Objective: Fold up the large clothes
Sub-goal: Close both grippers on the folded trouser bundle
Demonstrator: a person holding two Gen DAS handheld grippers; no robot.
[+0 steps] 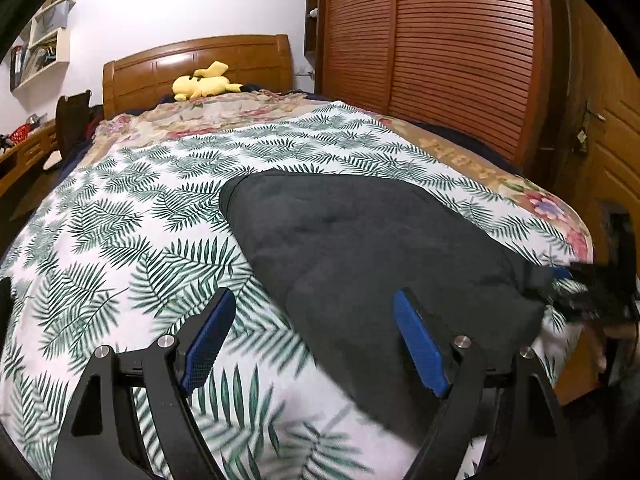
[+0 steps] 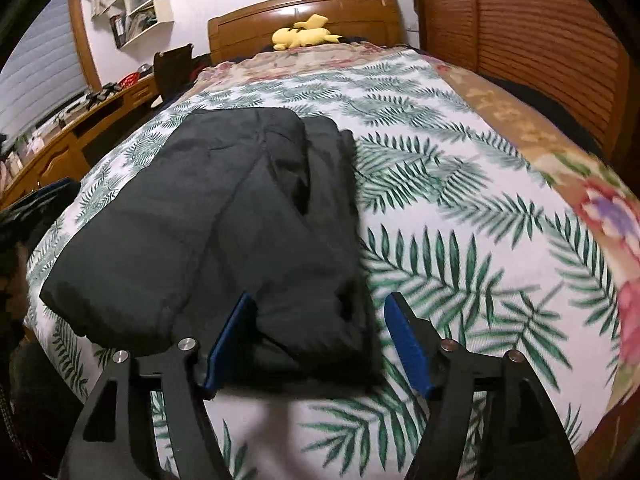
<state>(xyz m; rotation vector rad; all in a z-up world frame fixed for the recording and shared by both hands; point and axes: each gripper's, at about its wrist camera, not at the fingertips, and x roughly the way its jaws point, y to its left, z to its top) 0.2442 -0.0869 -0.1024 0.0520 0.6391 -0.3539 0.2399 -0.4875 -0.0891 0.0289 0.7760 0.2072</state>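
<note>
The right gripper, its blue-padded fingers spread wide, straddles the near right corner of a folded black garment without clamping it; the cloth lies between the pads. The left gripper is likewise spread open and holds nothing, one pad over the garment's near left edge, the other over bare bedding. The garment, bulky and folded into a compact bundle, rests on a white sheet printed with green fern leaves, toward the foot of a bed. A floral quilt shows beyond the sheet and along its right edge. At the head, a yellow plush toy lies against the wooden headboard. A slatted wooden wardrobe lines the right side, with a wooden desk and white wall shelves to the left.
</note>
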